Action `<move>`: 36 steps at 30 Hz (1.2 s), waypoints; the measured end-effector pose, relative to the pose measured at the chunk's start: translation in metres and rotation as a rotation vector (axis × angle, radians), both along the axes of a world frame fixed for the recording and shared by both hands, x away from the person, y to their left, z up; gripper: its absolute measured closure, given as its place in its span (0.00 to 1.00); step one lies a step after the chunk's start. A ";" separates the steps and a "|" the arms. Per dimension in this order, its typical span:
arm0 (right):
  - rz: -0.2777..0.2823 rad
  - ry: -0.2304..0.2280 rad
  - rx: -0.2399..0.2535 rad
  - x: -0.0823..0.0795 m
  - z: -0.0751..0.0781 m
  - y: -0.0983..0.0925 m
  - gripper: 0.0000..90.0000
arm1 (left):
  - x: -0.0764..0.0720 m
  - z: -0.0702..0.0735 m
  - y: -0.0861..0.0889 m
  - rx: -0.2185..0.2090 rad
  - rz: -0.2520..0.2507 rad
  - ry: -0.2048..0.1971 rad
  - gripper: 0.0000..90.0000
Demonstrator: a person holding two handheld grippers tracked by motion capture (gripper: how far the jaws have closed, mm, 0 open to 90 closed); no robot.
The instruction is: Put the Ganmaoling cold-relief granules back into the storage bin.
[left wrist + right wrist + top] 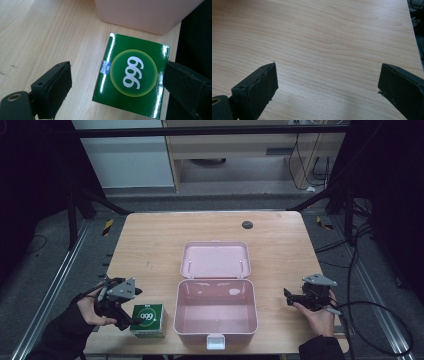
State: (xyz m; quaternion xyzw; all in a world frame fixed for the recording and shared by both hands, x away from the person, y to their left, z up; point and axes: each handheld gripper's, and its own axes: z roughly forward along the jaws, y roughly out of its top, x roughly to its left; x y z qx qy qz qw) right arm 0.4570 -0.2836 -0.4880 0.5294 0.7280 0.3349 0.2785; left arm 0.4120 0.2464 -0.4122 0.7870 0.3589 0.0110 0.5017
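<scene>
Item: green box (131,76), near the bench's (150,240) front-left corner, beside the pink case (216,312). My left gripper (116,82) released, straddling it; my right gripper (328,82) released, holding nothing.

Light wooden counter (150,240), with a small dark round spot (247,224) near its far edge. Beyond it, grey floor (235,190), pale cabinet (235,145), loose black cables (360,245) at right.

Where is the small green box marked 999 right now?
In the high view, the small green box marked 999 stands near the table's front edge, just left of the open pink plastic case, beside the left gripper.
</scene>
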 end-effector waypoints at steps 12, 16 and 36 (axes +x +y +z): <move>0.008 0.016 -0.012 0.001 -0.002 0.001 0.03 | -0.012 -0.008 -0.016 -0.004 -0.001 0.032 0.05; 0.006 0.020 -0.017 0.001 -0.002 0.001 0.03 | -0.015 -0.013 -0.021 0.006 0.005 0.035 0.04; 0.019 0.050 -0.033 0.003 -0.005 0.003 0.02 | -0.016 -0.041 -0.038 -0.023 0.053 0.083 0.04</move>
